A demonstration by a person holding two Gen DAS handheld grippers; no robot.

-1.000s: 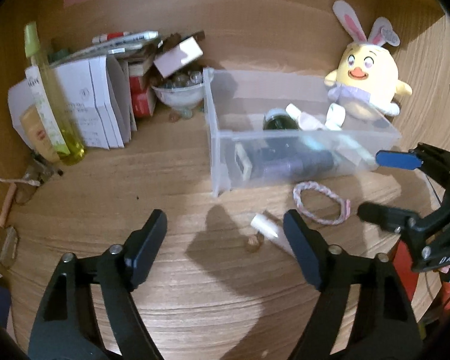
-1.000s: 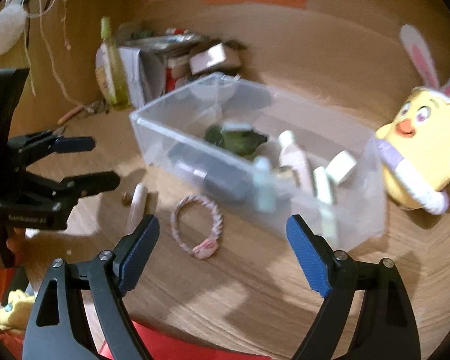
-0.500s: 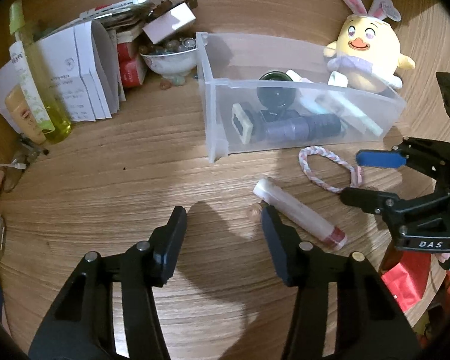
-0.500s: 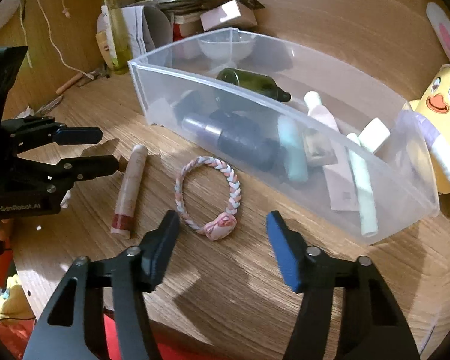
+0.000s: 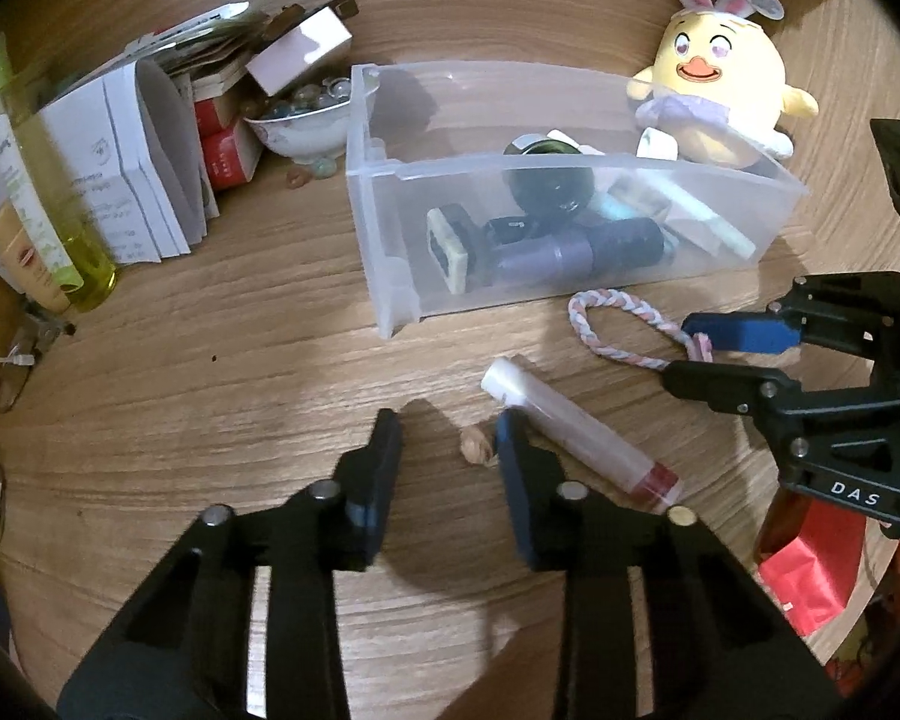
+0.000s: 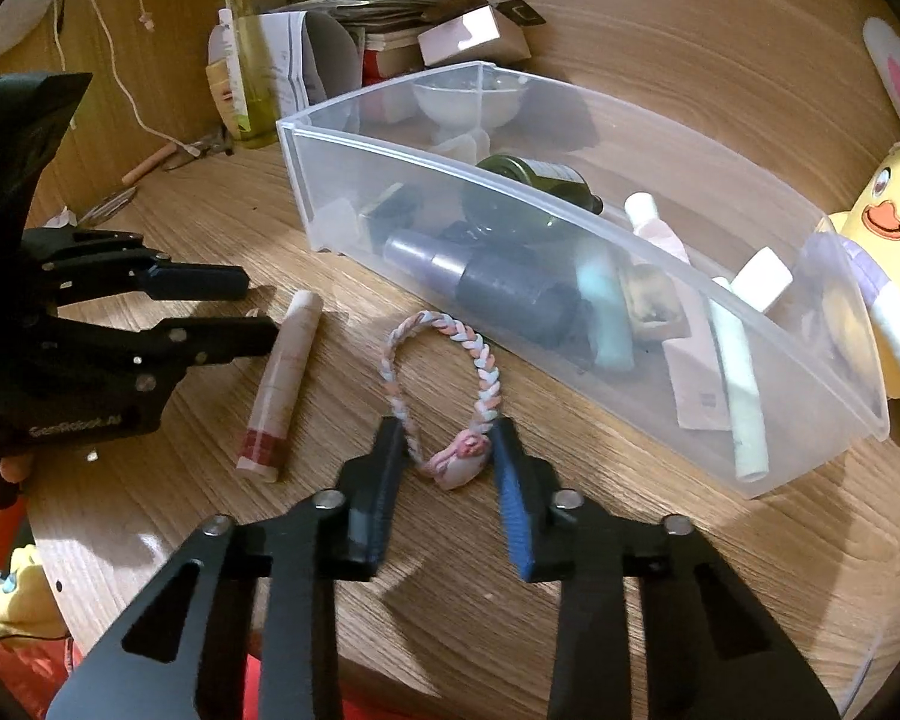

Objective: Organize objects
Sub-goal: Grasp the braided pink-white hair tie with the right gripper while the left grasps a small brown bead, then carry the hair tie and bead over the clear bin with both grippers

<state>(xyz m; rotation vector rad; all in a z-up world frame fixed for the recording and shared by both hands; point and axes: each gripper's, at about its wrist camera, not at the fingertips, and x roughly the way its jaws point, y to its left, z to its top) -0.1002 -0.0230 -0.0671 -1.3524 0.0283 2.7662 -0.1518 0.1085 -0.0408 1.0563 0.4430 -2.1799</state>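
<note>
A clear plastic bin (image 5: pixel 390 276) (image 6: pixel 306 180) holds several cosmetics. In front of it on the wooden table lie a braided pastel hair tie (image 5: pixel 606 324) (image 6: pixel 480 372) and a pale tube with a red end (image 5: pixel 576 432) (image 6: pixel 282 378). My left gripper (image 5: pixel 447 438) (image 6: pixel 252 306) is partly open low over the table; a small tan bead (image 5: pixel 477 450) lies between its fingertips and the tube touches its right finger. My right gripper (image 6: pixel 447 450) (image 5: pixel 690 342) is partly open, its fingers on either side of the hair tie's pink charm (image 6: pixel 459 462).
A yellow chick plush (image 5: pixel 714 90) (image 6: pixel 888 228) stands behind the bin's right end. At the back left are a bowl of marbles (image 5: pixel 300 114), folded papers (image 5: pixel 132 168), small boxes and a yellow-green bottle (image 5: pixel 48 180). The table's front edge is near, with red material (image 5: pixel 810 564) below.
Both grippers have dropped lower and narrowed. The left has come to the tube and bead; the right has come down around the hair tie's charm.
</note>
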